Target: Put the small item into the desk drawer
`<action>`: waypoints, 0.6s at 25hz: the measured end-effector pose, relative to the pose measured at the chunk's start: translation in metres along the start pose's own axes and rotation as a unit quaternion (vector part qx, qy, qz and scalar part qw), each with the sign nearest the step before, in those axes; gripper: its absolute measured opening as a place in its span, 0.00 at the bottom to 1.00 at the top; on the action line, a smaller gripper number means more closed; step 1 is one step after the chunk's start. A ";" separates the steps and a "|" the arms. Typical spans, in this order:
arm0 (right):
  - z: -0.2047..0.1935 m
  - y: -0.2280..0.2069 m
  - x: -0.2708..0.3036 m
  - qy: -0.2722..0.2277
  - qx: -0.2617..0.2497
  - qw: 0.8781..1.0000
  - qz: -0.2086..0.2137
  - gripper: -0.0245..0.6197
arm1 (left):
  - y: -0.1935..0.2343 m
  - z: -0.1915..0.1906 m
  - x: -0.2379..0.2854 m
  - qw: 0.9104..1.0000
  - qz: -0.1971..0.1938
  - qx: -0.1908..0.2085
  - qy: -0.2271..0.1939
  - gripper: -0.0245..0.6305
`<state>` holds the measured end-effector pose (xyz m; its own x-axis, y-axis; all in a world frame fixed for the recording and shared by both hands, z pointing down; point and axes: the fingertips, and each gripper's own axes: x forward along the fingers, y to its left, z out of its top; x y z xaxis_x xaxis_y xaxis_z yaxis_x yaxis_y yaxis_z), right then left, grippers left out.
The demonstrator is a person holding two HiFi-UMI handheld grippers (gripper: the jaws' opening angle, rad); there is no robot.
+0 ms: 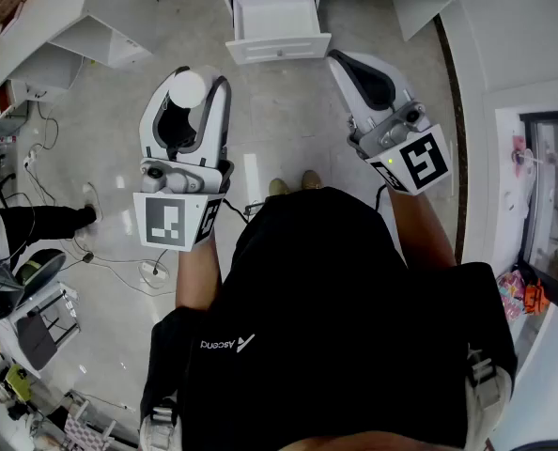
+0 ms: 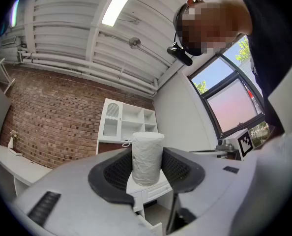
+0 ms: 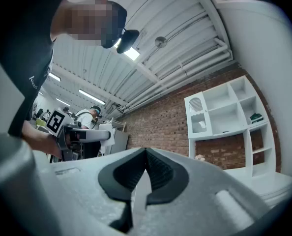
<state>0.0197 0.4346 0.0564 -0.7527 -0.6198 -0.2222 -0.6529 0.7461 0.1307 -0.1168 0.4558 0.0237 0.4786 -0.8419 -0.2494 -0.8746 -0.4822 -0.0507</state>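
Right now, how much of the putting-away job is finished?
Done: the drawer stands open. In hand: the left gripper is clamped on the white roll, held in the air short of the drawer. Left: carry the roll over and drop it inside. The right gripper is shut and empty.

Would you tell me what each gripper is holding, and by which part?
The left gripper holds a small white cylinder by its sides, the fingers pressing its lower half. The right gripper is shut and empty.
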 end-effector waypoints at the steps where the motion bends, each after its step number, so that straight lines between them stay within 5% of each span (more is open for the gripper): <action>1: -0.002 0.001 0.003 0.001 0.000 1.000 0.001 0.04 | 0.003 -0.001 0.000 1.000 0.000 -0.001 0.000 0.30; 15: -0.014 0.012 0.045 0.002 -0.007 1.000 -0.015 0.04 | 0.059 -0.015 -0.009 1.000 -0.002 -0.009 -0.002 0.30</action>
<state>-0.0235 0.4125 0.0614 -0.7336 -0.6422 -0.2220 -0.6756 0.7245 0.1368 -0.1718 0.4311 0.0377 0.4813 -0.8395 -0.2522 -0.8715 -0.4893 -0.0342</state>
